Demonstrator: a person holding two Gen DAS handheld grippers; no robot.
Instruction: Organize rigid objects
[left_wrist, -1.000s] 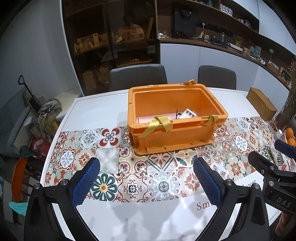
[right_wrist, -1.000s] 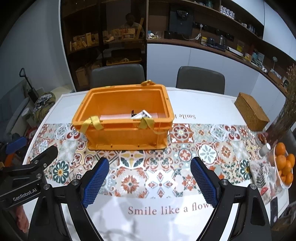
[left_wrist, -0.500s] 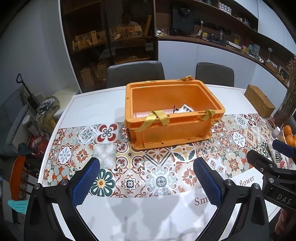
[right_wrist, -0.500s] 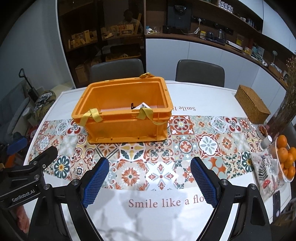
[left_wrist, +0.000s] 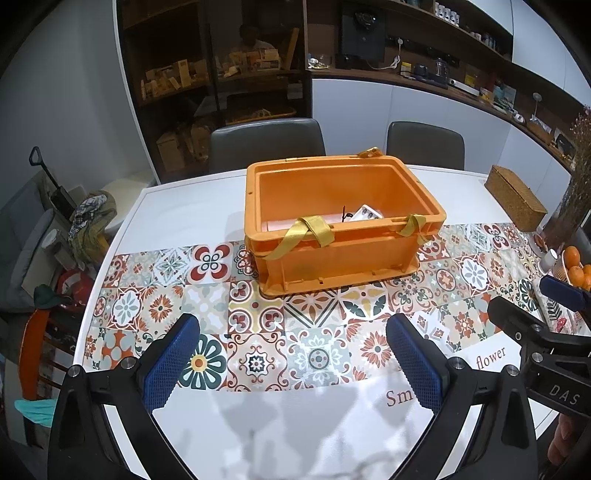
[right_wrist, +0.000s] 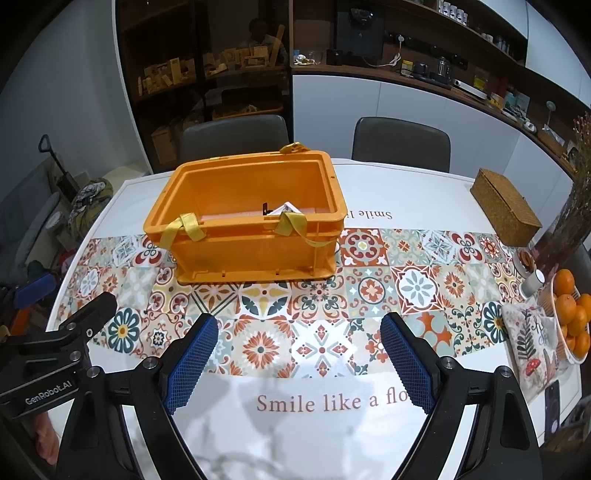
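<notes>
An orange plastic crate (left_wrist: 343, 254) with yellow strap handles stands on the patterned table runner; it also shows in the right wrist view (right_wrist: 251, 251). Inside it lie a white blister-like pack (left_wrist: 366, 213) and a small black item (left_wrist: 345, 214), partly hidden by the front wall. My left gripper (left_wrist: 293, 354) is open and empty, held above the near table edge, well short of the crate. My right gripper (right_wrist: 299, 358) is open and empty, beside the left one and also short of the crate.
A woven box (right_wrist: 504, 212) sits at the right rear of the table. A bowl of oranges (right_wrist: 572, 314), a printed cloth (right_wrist: 532, 343) and a small jar (right_wrist: 533, 282) are at the right edge. Two grey chairs (right_wrist: 236, 136) stand behind the table.
Both grippers have drawn back and risen slightly, so the crate looks smaller and farther away. Both stay open and empty.
</notes>
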